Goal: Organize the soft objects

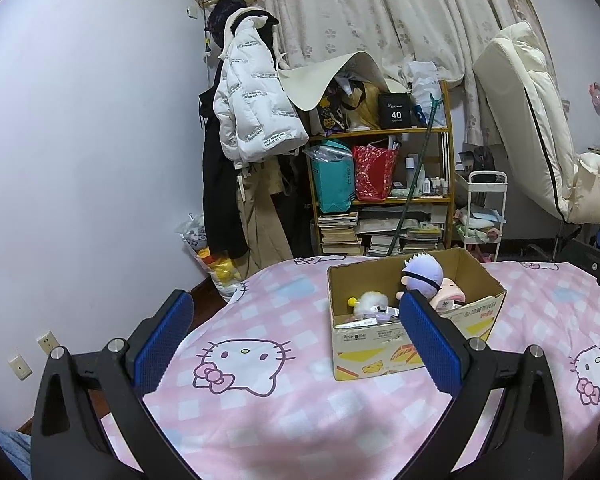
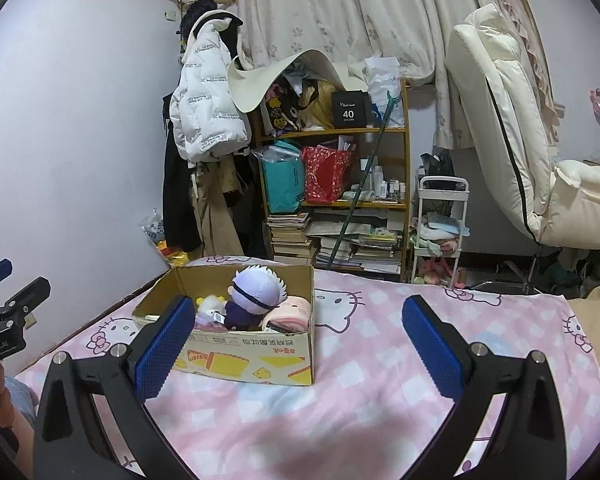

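Observation:
An open cardboard box (image 1: 476, 316) stands on the pink Hello Kitty bedspread (image 1: 260, 408). Inside it are a plush doll with pale purple hair and a dark blindfold (image 1: 422, 274), a white fluffy toy (image 1: 370, 302) and a pink soft item (image 1: 450, 292). My left gripper (image 1: 296, 344) is open and empty, held above the bed just before the box. In the right wrist view the box (image 2: 256, 360) sits left of centre with the doll (image 2: 258, 290) and the pink item (image 2: 290, 314) in it. My right gripper (image 2: 298, 346) is open and empty, to the box's right.
A cluttered wooden shelf (image 1: 380, 200) with books and bags stands behind the bed. A white puffer jacket (image 1: 252, 108) hangs on the wall. A white trolley (image 2: 440, 224) and a cream recliner (image 2: 520, 140) stand at the right. The left gripper's body (image 2: 8, 316) shows at the left edge.

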Action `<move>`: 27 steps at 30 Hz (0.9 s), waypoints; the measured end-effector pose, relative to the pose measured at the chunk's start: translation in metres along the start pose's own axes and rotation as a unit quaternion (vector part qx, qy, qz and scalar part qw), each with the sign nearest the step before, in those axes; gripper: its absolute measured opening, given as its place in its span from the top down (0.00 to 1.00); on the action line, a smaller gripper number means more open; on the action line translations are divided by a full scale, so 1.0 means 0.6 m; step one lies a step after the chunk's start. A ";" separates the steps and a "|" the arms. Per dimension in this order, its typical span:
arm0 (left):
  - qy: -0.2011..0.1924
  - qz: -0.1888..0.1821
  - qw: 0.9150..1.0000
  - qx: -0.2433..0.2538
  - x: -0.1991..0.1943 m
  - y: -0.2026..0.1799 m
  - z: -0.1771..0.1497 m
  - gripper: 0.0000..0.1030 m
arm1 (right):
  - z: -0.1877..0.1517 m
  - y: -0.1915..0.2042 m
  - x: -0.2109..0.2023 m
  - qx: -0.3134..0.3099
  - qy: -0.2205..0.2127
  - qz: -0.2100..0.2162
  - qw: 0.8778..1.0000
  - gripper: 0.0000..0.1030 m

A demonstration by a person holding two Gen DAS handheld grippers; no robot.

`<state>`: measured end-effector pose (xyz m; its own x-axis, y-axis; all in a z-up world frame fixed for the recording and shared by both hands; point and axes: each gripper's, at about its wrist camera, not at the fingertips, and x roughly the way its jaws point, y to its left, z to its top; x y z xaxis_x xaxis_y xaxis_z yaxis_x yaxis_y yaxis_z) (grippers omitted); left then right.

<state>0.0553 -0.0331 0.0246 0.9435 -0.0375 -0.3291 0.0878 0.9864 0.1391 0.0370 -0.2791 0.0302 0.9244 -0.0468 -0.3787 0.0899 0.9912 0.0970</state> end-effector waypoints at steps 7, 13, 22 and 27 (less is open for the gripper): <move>-0.001 0.000 1.000 0.001 0.001 -0.001 -0.003 0.01 | -0.007 -0.004 0.008 0.001 0.004 -0.003 1.000 0.00; -0.002 0.005 1.000 0.005 0.003 0.005 -0.008 0.01 | -0.015 -0.011 0.016 0.005 0.007 -0.005 1.000 0.00; -0.001 0.005 1.000 0.004 0.004 0.012 -0.011 0.01 | -0.021 -0.012 0.020 0.006 0.011 -0.008 1.000 0.00; 0.001 0.004 1.000 0.003 0.005 0.013 -0.011 0.01 | -0.026 -0.013 0.027 0.008 0.017 -0.010 1.000 0.00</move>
<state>0.0567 -0.0247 0.0189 0.9437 -0.0287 -0.3296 0.0818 0.9856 0.1482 0.0455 -0.2857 0.0090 0.9094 -0.0623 -0.4113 0.1150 0.9878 0.1046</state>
